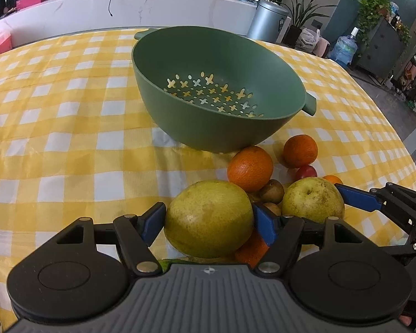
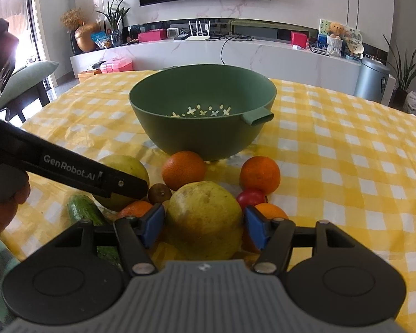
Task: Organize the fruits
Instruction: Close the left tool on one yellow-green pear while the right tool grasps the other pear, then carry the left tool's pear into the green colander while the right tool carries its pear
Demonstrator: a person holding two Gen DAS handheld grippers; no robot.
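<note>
Green colander (image 1: 216,88) upright on the yellow-checked tabletop (image 1: 69,144), nothing in it; fruit heaped just in front of it. Left gripper (image 1: 208,219) around a big yellow-green pear (image 1: 209,217), both blue pads at its sides, seemingly touching; grip looks closed on it. Right gripper (image 2: 205,220) astride a second pear (image 2: 203,219); small gaps visible between pads and skin, so apparently not clamped. Two oranges (image 2: 183,169) (image 2: 260,174) nearest the colander; a red fruit (image 2: 251,197) and a brown kiwi (image 2: 159,193) between the pears; a cucumber (image 2: 83,211) at the left edge of the heap, beside a hand (image 2: 0,213).
</note>
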